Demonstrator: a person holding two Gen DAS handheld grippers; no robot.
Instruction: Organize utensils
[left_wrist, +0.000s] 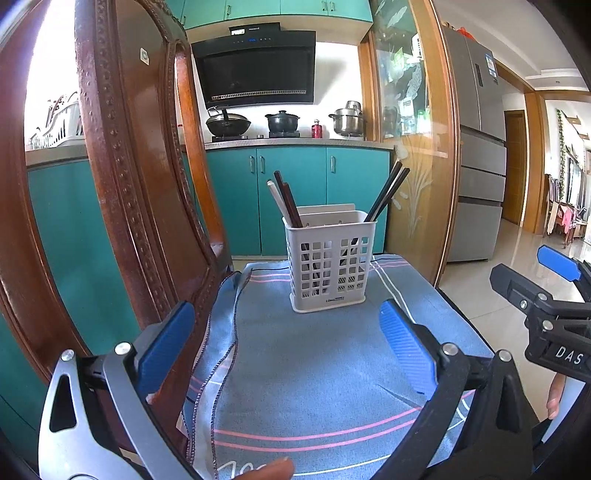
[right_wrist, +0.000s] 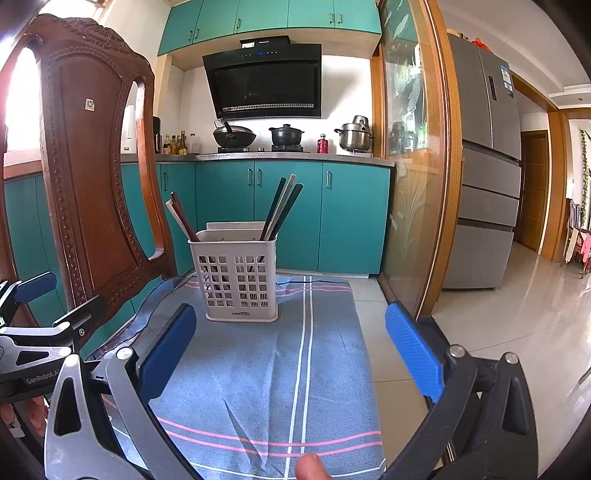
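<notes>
Left wrist view: the left gripper (left_wrist: 286, 343) is spread wide and holds nothing; the caddy (left_wrist: 330, 264) stands upright on the cloth (left_wrist: 314, 387) just ahead of it, a little right of centre. Chopsticks (left_wrist: 284, 203) lean left in one corner, more chopsticks (left_wrist: 388, 195) lean right in the other. The right gripper (left_wrist: 528, 273) sits off to the right, also apart

Right wrist view: the right gripper (right_wrist: 291, 343) is open and empty, the caddy (right_wrist: 236, 273) ahead and slightly left. No loose utensils show on the cloth (right_wrist: 295, 369), so the sorting looks finished or nearly so. Any next move would call for reaching forward to a chopstick top and pinching it narrowly without tipping the caddy
</notes>
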